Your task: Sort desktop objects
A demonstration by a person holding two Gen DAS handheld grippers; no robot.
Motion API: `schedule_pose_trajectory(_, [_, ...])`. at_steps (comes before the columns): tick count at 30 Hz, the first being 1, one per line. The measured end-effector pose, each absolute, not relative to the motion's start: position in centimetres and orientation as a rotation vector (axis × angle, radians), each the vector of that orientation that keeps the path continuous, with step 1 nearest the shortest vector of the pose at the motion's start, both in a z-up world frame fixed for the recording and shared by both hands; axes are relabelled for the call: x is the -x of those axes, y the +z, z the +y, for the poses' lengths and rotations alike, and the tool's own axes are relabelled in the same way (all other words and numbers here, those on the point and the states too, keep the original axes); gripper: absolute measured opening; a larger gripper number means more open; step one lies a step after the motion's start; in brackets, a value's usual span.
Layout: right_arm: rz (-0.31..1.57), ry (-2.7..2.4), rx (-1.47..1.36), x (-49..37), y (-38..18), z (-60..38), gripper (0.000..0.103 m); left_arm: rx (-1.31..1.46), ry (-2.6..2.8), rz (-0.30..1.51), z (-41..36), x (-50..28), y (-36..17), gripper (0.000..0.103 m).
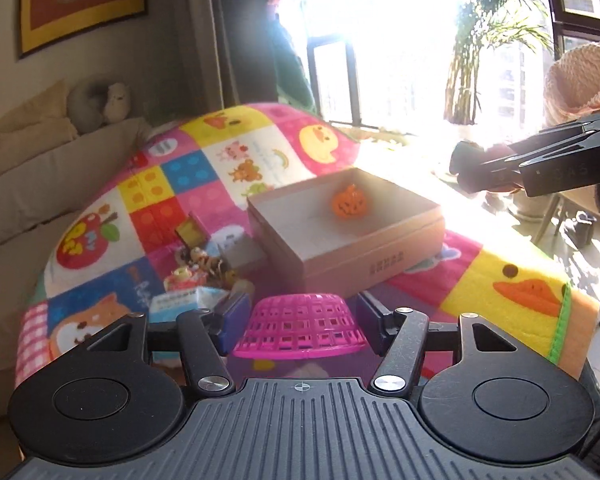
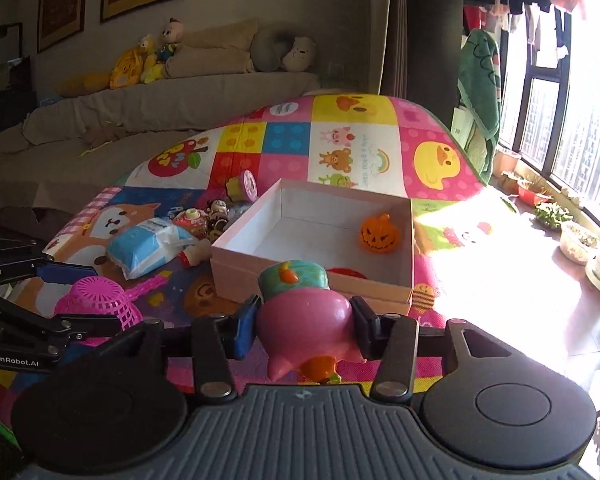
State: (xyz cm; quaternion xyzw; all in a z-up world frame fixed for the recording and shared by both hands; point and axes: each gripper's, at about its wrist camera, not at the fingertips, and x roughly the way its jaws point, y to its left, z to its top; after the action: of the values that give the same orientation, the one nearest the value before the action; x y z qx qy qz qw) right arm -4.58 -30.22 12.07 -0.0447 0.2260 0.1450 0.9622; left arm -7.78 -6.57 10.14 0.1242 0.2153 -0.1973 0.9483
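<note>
While the right gripper [image 2: 306, 326] clamps a pink pig toy [image 2: 306, 320] between its pads, just in front of the open cardboard box [image 2: 312, 276], the left gripper [image 1: 298, 326] has its jaws pressed on either side of an upturned pink basket [image 1: 300, 330], gripping it above the colourful play mat [image 1: 512, 292]. Beyond the basket, a blue tissue pack [image 2: 148, 246] lies on the mat beside a jumble of small toys [image 2: 216, 216]. Further on, inside the box near its right wall, sits an orange pumpkin [image 2: 380, 234]. Behind it all, a sofa [image 2: 100, 136] carries plush toys [image 2: 152, 60].
</note>
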Motion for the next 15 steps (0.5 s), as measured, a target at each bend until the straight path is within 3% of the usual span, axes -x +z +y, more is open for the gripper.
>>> schedule_pose_trajectory(3, [0.338, 0.249, 0.077, 4.2, 15.1, -31.1, 0.048, -0.278, -0.395, 0.313, -8.1, 6.0, 13.2, 0.046])
schedule_pose_trajectory(7, [0.339, 0.221, 0.039, 3.0, 15.2, -32.0, 0.048, -0.28, -0.386, 0.279, -10.1, 2.8, 14.4, 0.04])
schedule_pose_trajectory(11, [0.44, 0.211, 0.026, 2.2, 12.5, -32.7, 0.048, -0.24, -0.399, 0.321, -9.7, 2.3, 13.4, 0.049])
schedule_pose_trajectory(15, [0.555, 0.204, 0.037, 1.9, 8.7, -33.0, 0.048, -0.238, -0.472, 0.441, -9.0, 3.7, 10.1, 0.074])
